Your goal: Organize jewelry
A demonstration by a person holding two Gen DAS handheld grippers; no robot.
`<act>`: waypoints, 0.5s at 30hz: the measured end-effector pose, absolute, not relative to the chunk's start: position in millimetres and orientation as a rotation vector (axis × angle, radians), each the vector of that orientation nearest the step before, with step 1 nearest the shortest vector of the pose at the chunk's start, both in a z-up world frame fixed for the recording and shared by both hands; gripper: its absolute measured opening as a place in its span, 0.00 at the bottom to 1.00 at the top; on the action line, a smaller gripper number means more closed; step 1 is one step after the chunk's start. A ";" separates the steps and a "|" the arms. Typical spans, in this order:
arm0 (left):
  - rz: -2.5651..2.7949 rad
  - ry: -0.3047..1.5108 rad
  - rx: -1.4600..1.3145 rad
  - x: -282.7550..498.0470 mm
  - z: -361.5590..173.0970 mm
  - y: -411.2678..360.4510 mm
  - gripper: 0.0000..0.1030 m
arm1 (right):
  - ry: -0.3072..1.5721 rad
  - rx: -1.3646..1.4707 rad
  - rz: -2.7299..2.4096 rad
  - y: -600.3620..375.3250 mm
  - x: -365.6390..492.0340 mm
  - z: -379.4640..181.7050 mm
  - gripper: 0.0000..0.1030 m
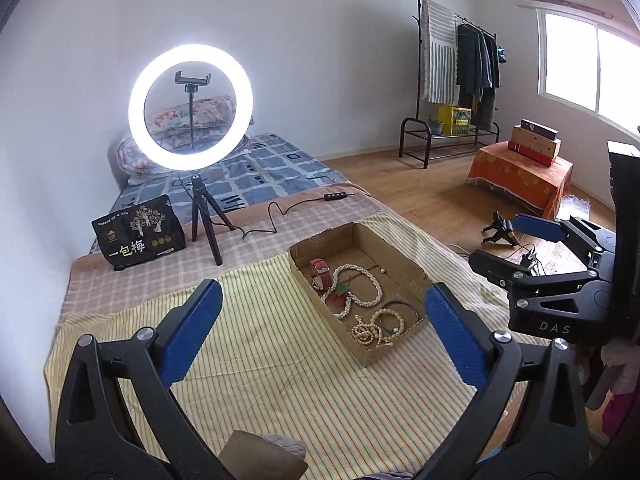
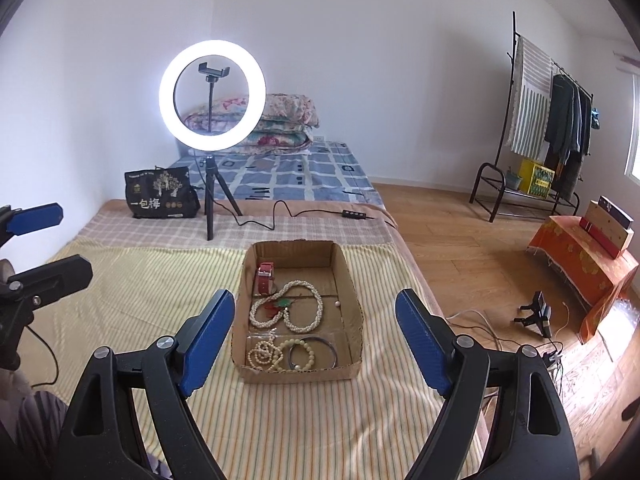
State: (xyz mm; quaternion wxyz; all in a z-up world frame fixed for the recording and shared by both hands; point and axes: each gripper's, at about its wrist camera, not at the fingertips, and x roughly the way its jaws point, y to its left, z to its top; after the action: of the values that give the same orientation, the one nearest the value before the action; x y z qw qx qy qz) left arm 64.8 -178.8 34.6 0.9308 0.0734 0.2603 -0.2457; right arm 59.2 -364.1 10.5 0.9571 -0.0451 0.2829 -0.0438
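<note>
Both grippers hover over the striped cloth on the bed, jaws wide apart and holding nothing: the left gripper above the cloth's near part, the right gripper straddling the near end of the box. On the right gripper's body, in the left view, the letters "DAS" can be read.

That cardboard box lies open-topped on the cloth near the bed's right edge. Inside are a red watch at the far left, a pearl necklace in the middle, and bead bracelets with a dark bangle at the near end.

Farther back stand a lit ring light on a tripod and a black bag printed "一包梅" — its other writing is too small to read. Wooden floor lies right of the bed, with a clothes rack against the white wall.
</note>
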 end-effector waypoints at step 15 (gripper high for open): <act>-0.485 0.534 0.138 63.6 38.6 -172.7 1.00 | 0.584 -0.082 -0.092 -364.3 54.9 9.2 0.80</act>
State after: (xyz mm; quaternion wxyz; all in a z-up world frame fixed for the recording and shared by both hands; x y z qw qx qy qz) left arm 63.6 -172.7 38.6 0.9332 0.0675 0.2612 -0.2373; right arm 54.9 -364.3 9.2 0.9558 -0.0405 0.2876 -0.0453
